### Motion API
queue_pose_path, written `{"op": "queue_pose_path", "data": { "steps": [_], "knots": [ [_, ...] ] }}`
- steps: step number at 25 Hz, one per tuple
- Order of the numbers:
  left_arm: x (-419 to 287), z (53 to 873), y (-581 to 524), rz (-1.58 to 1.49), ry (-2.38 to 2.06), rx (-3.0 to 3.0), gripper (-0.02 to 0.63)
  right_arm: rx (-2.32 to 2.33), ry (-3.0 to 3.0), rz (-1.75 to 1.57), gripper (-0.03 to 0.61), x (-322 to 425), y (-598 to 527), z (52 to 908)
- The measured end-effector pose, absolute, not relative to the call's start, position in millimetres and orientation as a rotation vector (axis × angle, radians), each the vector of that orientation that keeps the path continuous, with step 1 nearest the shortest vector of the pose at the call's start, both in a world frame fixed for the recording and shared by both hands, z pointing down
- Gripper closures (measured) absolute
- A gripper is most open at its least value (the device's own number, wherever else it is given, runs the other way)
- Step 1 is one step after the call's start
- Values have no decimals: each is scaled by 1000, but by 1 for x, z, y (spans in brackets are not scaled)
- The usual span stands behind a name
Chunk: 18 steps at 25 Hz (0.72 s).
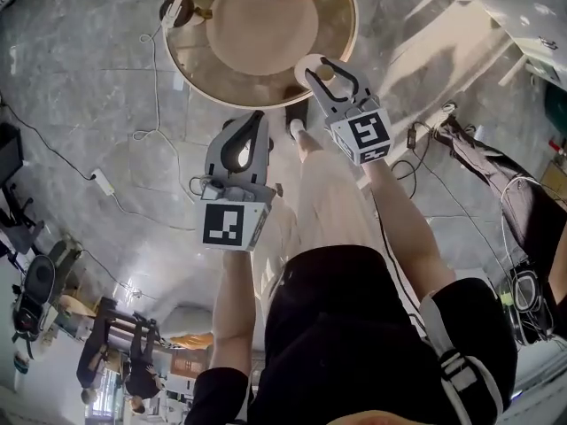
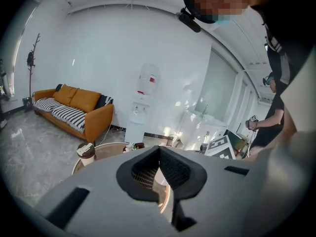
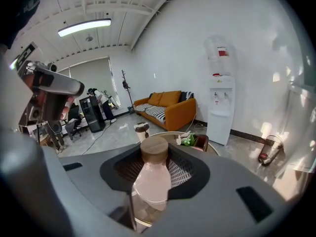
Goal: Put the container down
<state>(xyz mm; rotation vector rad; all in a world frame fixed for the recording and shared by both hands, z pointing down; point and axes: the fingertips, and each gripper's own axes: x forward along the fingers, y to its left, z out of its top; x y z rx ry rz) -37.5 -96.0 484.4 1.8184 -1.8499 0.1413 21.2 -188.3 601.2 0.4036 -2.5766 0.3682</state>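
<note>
My right claw: my right claw [image 1: 330, 76] is closed around the container [image 3: 150, 181], with a pad pressing on each side of its body.
The container: a pale, pinkish see-through bottle with a round wooden lid [image 3: 154, 150]. It stands upright between my jaws, lid uppermost.
Where it is: from the head view it sits at the near edge of the round table [image 1: 266, 29], over the gold rim. I cannot tell whether its bottom touches the tabletop.
My left claw: my left claw [image 1: 255, 119] has its jaws closed tip to tip with nothing between them. It hangs over the floor, short of the table and to the left of my right claw.
On the table: a cup with a dark lid [image 1: 175, 11] stands near the left rim, well apart from the bottle. A small plant [image 3: 187, 139] stands on the far side.
Beyond the table: an orange sofa [image 3: 170, 107] with a striped throw is against the white wall, and a water dispenser [image 3: 220, 98] stands to its right.
Floor: grey marbled tiles [image 1: 106, 96] with white cables trailing across them.
</note>
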Motion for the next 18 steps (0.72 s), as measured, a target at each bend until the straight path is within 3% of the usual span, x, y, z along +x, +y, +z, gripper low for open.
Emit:
{"op": "queue_pose_path", "data": {
  "steps": [6, 18],
  "knots": [
    [-10, 496, -103, 122, -1871, 1790, 595, 415, -2576, 375, 443, 47, -202, 637],
    [-8, 557, -97, 126, -1796, 1784, 595, 409, -2473, 350, 442, 20, -212, 738]
  ]
}}
